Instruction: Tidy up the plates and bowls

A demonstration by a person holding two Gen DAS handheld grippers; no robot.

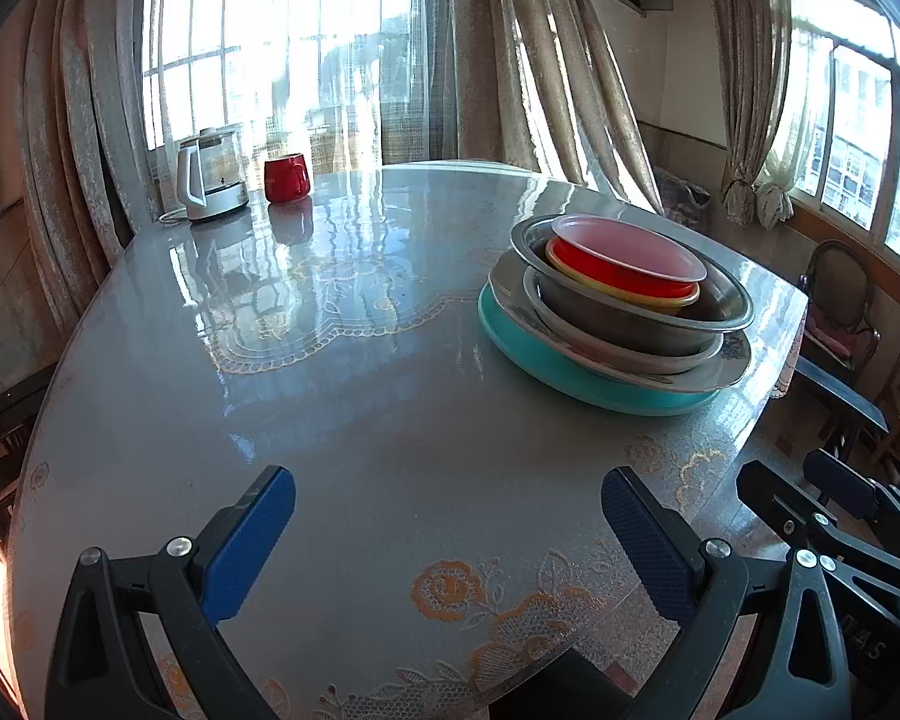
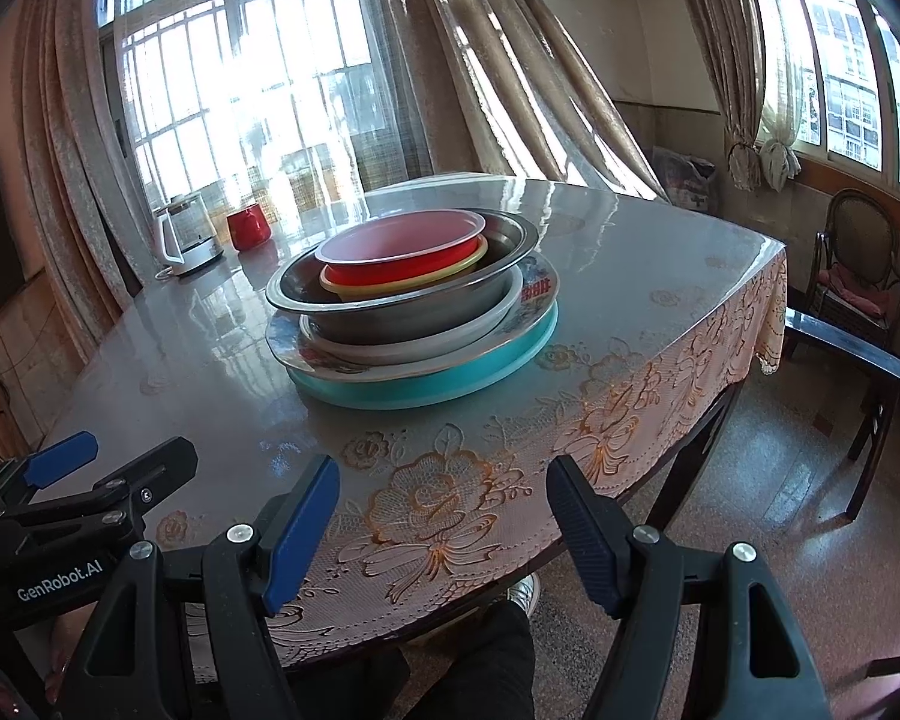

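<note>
One stack of dishes stands on the round table point(image 1: 342, 420). A teal plate point(image 1: 546, 369) point(image 2: 450, 384) lies at the bottom. Above it come a patterned plate point(image 2: 534, 294), a white dish point(image 2: 450, 339), a steel bowl point(image 1: 624, 324) point(image 2: 414, 312), a yellow bowl point(image 1: 636, 297) and a red bowl point(image 1: 618, 267) point(image 2: 414, 264) on top. My left gripper point(image 1: 450, 546) hangs open over the near table edge, well short of the stack, with nothing between its blue pads. My right gripper point(image 2: 444, 534) is open too and holds nothing, above the front edge.
A white kettle point(image 1: 207, 177) and a red mug point(image 1: 286, 178) stand at the far left of the table. Curtains and windows lie behind. A chair point(image 2: 858, 276) and a dark bench point(image 2: 858, 360) stand to the right. A person's dark trouser leg and shoe point(image 2: 525, 594) show below.
</note>
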